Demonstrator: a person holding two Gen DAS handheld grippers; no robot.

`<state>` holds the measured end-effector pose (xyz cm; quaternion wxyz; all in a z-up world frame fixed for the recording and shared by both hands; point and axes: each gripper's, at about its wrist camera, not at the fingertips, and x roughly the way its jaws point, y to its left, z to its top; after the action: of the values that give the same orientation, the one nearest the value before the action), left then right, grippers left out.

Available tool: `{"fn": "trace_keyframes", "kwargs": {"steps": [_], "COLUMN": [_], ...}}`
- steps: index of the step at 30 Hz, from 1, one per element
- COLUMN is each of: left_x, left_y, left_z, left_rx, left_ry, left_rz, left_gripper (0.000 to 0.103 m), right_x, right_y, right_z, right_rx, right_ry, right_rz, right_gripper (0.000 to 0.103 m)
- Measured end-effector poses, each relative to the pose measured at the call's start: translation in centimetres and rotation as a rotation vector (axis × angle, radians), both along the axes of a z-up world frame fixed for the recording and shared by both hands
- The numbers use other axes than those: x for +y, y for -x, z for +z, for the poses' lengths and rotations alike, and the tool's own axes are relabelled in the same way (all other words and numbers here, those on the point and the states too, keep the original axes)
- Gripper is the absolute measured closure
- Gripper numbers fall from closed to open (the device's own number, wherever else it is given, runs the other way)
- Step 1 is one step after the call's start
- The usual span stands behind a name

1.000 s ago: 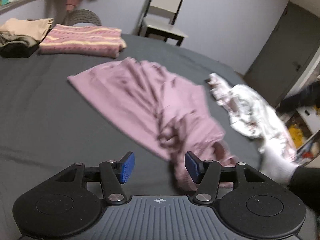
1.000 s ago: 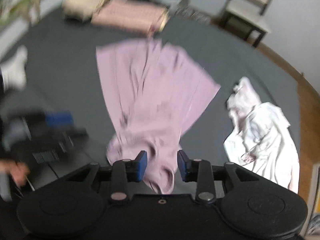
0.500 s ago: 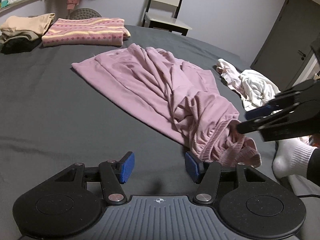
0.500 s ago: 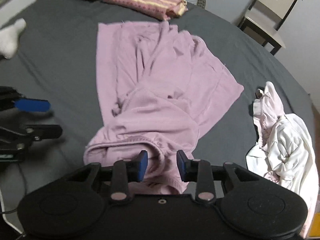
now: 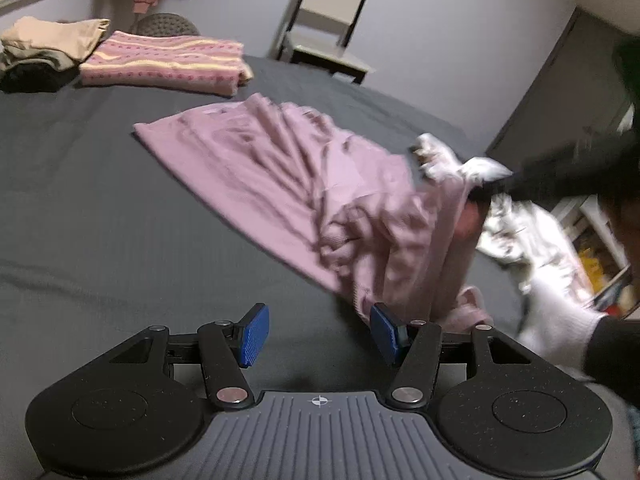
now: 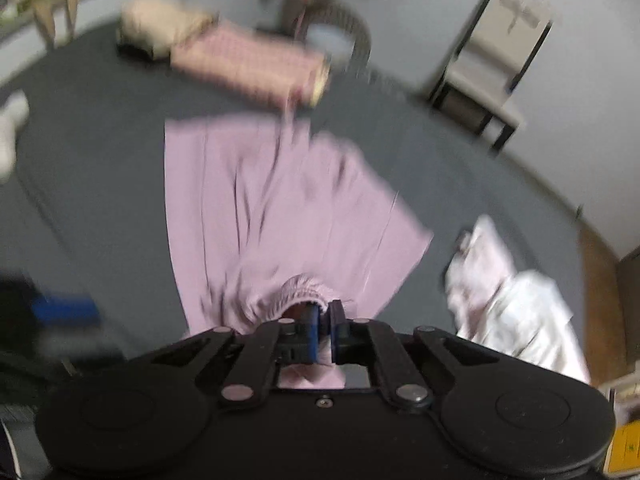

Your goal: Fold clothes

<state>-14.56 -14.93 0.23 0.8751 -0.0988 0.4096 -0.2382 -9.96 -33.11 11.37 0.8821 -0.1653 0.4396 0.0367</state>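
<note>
The right tongs (image 6: 324, 330) are pinching the pink garment's (image 6: 280, 208) gathered waistband, lifting it to straighten it; beside that waistband, the left tongs (image 5: 316, 336) are gaping wide, empty.

the right wrist view is smeared by motion: the folded striped garment (image 6: 248, 68) beyond the pink skirt (image 6: 280, 200) is blurred, its pattern unreadable. the skirt's gathered waistband (image 6: 292, 294) hides part of the right tool (image 6: 324, 334). in the left wrist view the right tool (image 5: 560, 168) is a dark streak, and the white garment (image 5: 516, 232) behind it is cut off by it.
</note>
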Motion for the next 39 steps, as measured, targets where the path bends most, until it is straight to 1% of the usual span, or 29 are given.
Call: {"fn": "trace_keyframes", "kwargs": {"steps": [1, 2, 3, 5, 6, 9, 10, 12, 13, 14, 16, 18, 23, 27, 34, 37, 39], "left_x": [0.0, 0.0, 0.0, -0.1, -0.4, -1.6, -2.0, -2.5, -2.5, -2.4, -2.0, -1.4, 0.0, 0.7, 0.2, 0.1, 0.8], "left_y": [0.2, 0.4, 0.7, 1.3, 1.6, 2.1, 2.2, 2.2, 2.0, 1.6, 0.8, 0.5, 1.3, 0.1, -0.3, 0.5, 0.8], "left_z": [0.2, 0.3, 0.5, 1.1, 1.5, 2.5, 2.7, 3.1, 3.2, 3.1, 2.9, 2.7, 3.0, 3.1, 2.4, 2.1, 1.7], "left_rx": [-0.007, -0.015, -0.025, -0.062, -0.083, -0.130, -0.144, -0.171, -0.160, -0.129, -0.055, -0.001, -0.011, 0.044, 0.135, 0.150, 0.178], "left_ry": [0.031, 0.064, 0.093, 0.138, 0.146, 0.136, 0.123, 0.097, 0.100, 0.125, 0.193, 0.258, 0.319, 0.379, 0.448, 0.435, 0.447], "left_rz": [-0.003, -0.005, -0.006, -0.001, 0.000, -0.009, 0.007, 0.071, 0.105, 0.118, 0.107, 0.120, 0.119, 0.160, 0.157, 0.187, 0.244], "left_gripper": [0.046, 0.038, 0.023, 0.009, 0.007, 0.005, 0.005, 0.005, 0.005, 0.005, 0.005, 0.005, 0.005, 0.005, 0.005, 0.005, 0.005], "right_x": [0.2, 0.4, 0.6, 0.7, 0.8, 1.1, 1.1, 1.4, 1.7, 2.1, 2.8, 3.4, 4.6, 5.5, 6.3, 6.2, 6.2], "right_y": [0.2, 0.3, 0.5, 0.7, 0.9, 1.4, 1.5, 1.8, 2.0, 2.1, 2.4, 2.6, 2.7, 2.9, 2.5, 2.1, 2.0], "right_z": [1.6, 3.2, 4.7, 7.2, 8.3, 10.7, 11.4, 12.5, 12.8, 13.2, 13.9, 14.5, 15.0, 15.7, 16.6, 16.9, 17.1], "right_rx": [-0.043, -0.088, -0.126, -0.183, -0.205, -0.247, -0.251, -0.258, -0.261, -0.265, -0.271, -0.278, -0.274, -0.278, -0.293, -0.292, -0.291], "right_ry": [0.000, -0.001, -0.009, -0.031, -0.040, -0.058, -0.073, -0.096, -0.101, -0.105, -0.113, -0.119, -0.134, -0.155, -0.170, -0.185, -0.194], "right_rz": [0.007, 0.011, 0.009, -0.003, -0.005, -0.004, -0.007, -0.009, -0.003, 0.002, 0.012, 0.021, 0.039, 0.048, 0.045, 0.039, 0.037], "right_gripper": [0.097, 0.097, 0.097, 0.097, 0.097, 0.097, 0.097, 0.097, 0.097, 0.097, 0.097, 0.097, 0.097, 0.097, 0.097, 0.097, 0.097]}}
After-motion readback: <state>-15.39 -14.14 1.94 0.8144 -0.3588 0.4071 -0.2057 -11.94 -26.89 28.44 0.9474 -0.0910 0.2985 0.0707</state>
